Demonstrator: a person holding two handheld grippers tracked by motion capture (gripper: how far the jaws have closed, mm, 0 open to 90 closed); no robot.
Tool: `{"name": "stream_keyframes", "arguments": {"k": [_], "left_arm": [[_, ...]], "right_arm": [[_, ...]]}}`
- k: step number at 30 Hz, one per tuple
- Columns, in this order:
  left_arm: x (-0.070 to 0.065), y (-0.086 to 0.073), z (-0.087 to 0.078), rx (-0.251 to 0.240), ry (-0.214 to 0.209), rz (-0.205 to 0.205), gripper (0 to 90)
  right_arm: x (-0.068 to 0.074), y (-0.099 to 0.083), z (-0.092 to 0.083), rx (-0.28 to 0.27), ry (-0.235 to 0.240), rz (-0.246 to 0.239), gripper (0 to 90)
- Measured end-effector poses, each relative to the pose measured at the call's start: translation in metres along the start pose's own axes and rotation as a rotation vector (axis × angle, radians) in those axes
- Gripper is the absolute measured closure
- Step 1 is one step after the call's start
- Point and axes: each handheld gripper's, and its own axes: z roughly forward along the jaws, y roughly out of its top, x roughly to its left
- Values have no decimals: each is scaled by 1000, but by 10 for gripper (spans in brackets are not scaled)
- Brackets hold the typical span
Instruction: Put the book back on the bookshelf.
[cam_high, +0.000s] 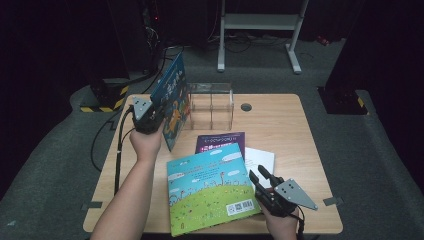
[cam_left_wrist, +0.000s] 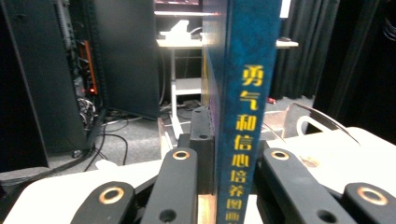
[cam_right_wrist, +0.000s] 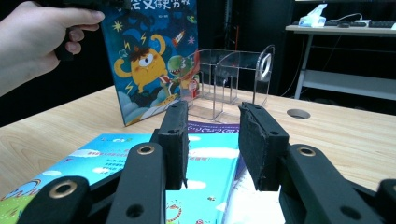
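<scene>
A blue picture book (cam_high: 172, 92) stands upright at the table's back left, just left of a clear acrylic rack (cam_high: 210, 105). My left gripper (cam_high: 146, 118) is shut on the book's near edge. In the left gripper view the spine (cam_left_wrist: 245, 116) with yellow characters rises between the black jaws of my left gripper (cam_left_wrist: 231, 149). My right gripper (cam_high: 256, 172) rests near the front right, open with nothing between its fingers, at the right edge of a flat green-and-blue book (cam_high: 210, 187). From the right gripper (cam_right_wrist: 212, 126) view I see the monster cover (cam_right_wrist: 149, 60) and the rack (cam_right_wrist: 229, 79).
A purple book (cam_high: 220, 140) and a white sheet (cam_high: 263, 157) lie partly under the green book. A round cable hole (cam_high: 246, 106) sits right of the rack. A white metal stand (cam_high: 260, 22) is on the floor beyond the wooden table (cam_high: 295, 130).
</scene>
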Motion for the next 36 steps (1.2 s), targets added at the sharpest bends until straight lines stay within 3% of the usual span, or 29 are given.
{"name": "stream_keyframes", "arguments": {"k": [7, 10, 12, 16, 21, 27, 36], "left_arm": [[3, 19, 1, 47, -17, 2, 716], [6, 27, 0, 63, -13, -20, 753], [5, 29, 0, 73, 13, -6, 814], [5, 30, 3, 71, 20, -27, 831], [4, 40, 10, 82, 31, -17, 835], [6, 49, 18, 48, 63, -27, 835], [4, 46, 31, 43, 94, -43, 835]], "right_arm": [[1, 0, 0, 1, -1, -3, 628], [2, 0, 0, 3, 0, -9, 628], [2, 0, 0, 3, 1, -9, 628], [1, 0, 1, 0, -1, -8, 628], [1, 0, 0, 0, 1, -6, 629], [-1, 1, -1, -7, -4, 0, 629], [-2, 1, -2, -10, -7, 3, 631]]}}
